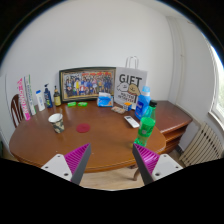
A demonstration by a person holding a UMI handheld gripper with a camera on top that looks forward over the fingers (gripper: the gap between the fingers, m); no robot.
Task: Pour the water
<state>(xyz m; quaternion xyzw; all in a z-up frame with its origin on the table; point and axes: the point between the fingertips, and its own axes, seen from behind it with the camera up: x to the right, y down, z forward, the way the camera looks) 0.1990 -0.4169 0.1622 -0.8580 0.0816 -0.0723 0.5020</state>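
Observation:
My gripper (111, 160) is open and empty, its two pink-padded fingers (74, 158) spread wide just short of the near edge of a round wooden table (60, 145). On the table, a green plastic bottle (147, 122) stands beyond the right finger, with a blue-capped bottle (143, 101) behind it. A small glass (57, 122) stands beyond the left finger. A red coaster-like disc (83, 129) lies near the table's middle.
A framed picture (87, 83), a white "GIFT" bag (129, 87) and a blue cup (105, 99) stand at the table's back. Bottles (40, 99) line the back left. A remote (131, 122) lies near the green bottle. A wooden cabinet (175, 122) and a radiator (206, 143) stand at the right.

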